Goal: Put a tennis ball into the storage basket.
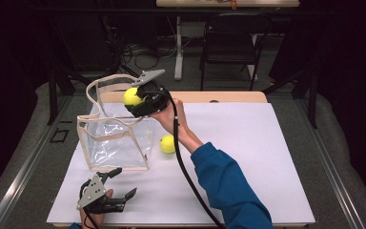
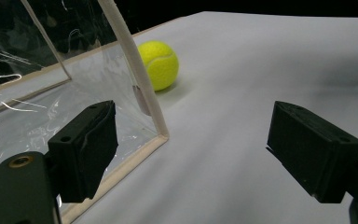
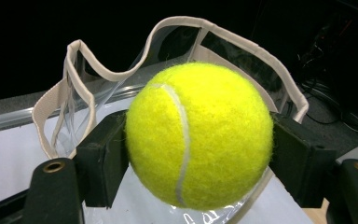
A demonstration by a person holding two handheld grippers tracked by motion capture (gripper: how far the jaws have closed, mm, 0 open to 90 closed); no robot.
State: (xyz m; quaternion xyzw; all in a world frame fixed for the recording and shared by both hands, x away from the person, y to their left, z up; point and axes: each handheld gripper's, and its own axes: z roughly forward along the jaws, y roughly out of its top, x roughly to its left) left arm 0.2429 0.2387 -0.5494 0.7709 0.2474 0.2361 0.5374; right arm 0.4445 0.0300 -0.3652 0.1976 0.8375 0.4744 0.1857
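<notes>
Ball (image 3: 199, 135) — between right tongs (image 3: 199, 154)

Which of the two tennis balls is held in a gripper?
The tennis ball above the clear bag, clamped in the right gripper. The other ball lies free on the white table beside the bag.

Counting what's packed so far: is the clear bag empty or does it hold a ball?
Empty: clear bag shows nothing inside; one ball lies beside it.
</notes>
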